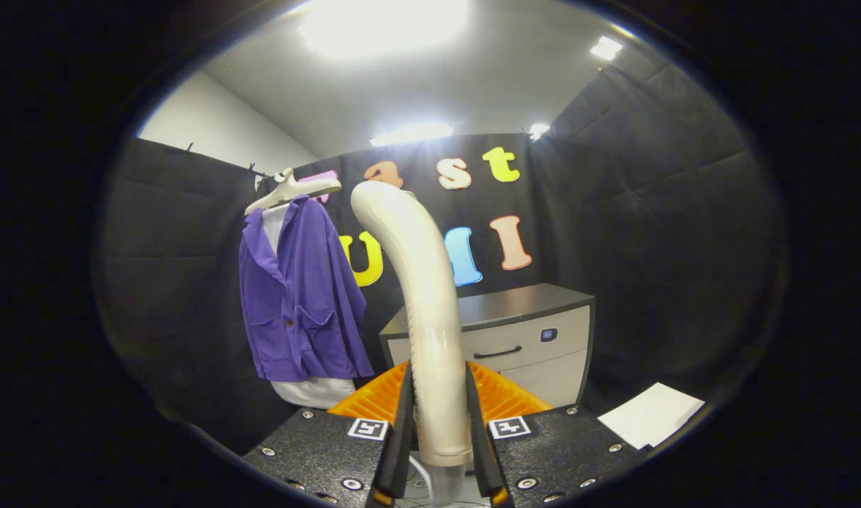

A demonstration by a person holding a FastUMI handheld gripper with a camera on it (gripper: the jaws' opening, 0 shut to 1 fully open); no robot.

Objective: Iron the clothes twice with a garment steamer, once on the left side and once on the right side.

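My gripper (436, 406) is shut on the cream handle of the garment steamer (420, 282), which rises upright between the fingers and curves toward the left at its top. A purple jacket (296, 296) over a white garment hangs from a pale hanger (293, 190) on the booth wall, beyond the fingers and to their left. The steamer's head stands level with the hanger, to the right of the jacket, apart from the cloth.
A grey cabinet (515, 339) with a dark top and a drawer handle stands beyond the fingers, right of the steamer. An orange ribbed object (504, 395) lies just behind the fingers. A white sheet (653, 416) lies low on the right.
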